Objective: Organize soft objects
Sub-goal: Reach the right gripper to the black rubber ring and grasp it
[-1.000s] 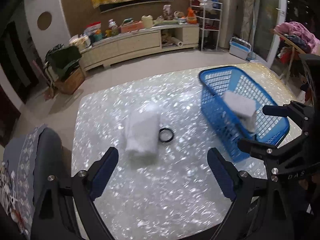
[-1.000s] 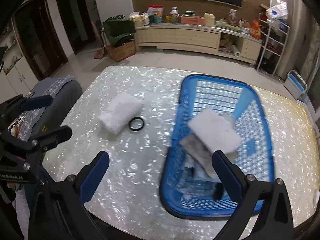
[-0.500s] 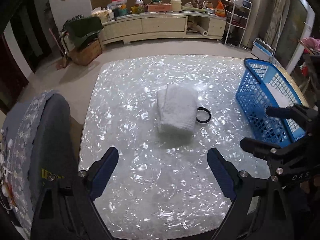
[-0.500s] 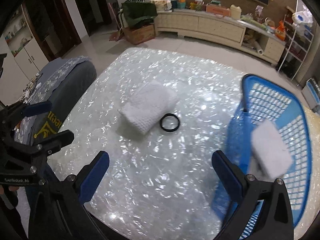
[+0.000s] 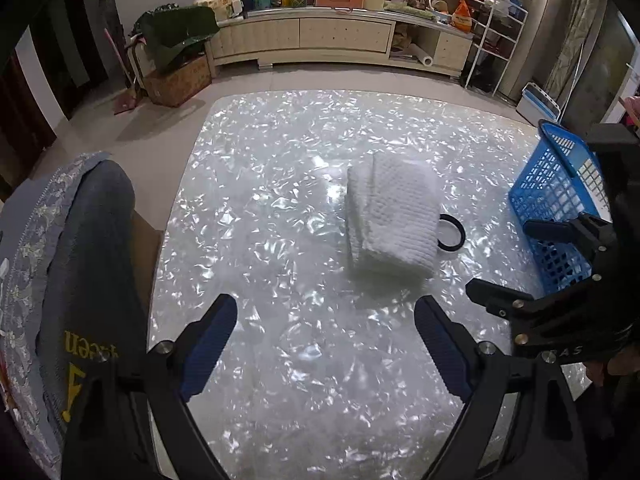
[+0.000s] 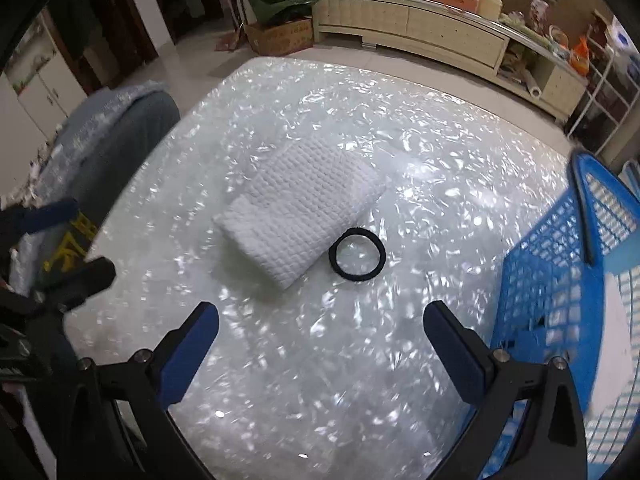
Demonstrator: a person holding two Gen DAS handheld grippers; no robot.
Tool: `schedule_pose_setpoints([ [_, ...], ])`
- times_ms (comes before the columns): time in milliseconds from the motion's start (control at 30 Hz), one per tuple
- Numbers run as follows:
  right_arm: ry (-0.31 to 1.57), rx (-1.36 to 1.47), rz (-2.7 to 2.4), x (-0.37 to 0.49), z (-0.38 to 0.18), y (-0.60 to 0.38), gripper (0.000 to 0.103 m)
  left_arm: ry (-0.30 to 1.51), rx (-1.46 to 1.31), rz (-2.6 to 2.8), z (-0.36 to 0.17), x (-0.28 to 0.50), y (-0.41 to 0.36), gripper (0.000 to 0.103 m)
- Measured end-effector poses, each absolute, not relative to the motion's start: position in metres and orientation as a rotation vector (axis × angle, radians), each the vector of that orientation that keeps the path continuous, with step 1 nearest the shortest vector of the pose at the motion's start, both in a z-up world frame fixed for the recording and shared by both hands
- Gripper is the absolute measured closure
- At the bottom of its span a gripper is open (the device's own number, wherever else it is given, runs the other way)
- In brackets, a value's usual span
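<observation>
Both tools have swung away from the blue basket (image 6: 560, 264) and dropped lower over the worktop (image 5: 280, 240); a second ago the right one hung over the basket's folded cloths, now the basket sits off at its right side. That tells me the next soft thing, the folded white towel (image 5: 390, 216), is the target

Going left to right: beside the left tool (image 5: 322, 344) a chair draped in grey-blue cloth (image 5: 80, 264) presses against the worktop's edge, so there is little room to swing that way. The left tool's jaws stand wide apart with nothing between them. The towel lies ahead of it and a bit to its right, with bare worktop in between. A black ring (image 6: 357, 254) touches the towel's right edge; from the left tool it is half hidden behind the towel. The right tool (image 6: 320, 344) is also spread wide and empty, with the towel ahead to its left, the ring straight ahead. The basket wall stands close by its right finger, a snag risk I'd say
</observation>
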State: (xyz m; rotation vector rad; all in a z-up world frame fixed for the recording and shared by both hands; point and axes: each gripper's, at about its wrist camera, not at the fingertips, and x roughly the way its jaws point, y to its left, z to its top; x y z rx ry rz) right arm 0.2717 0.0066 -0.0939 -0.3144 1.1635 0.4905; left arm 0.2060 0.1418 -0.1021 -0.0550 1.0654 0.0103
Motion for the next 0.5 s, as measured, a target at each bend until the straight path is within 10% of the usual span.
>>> schedule_pose_setpoints([
  [500, 1.206, -0.444, 0.464, 0.304, -0.151, 0.025, 0.026, 1.082, -0.009, -0.033, -0.145, 0.239, 0.143, 0.014],
])
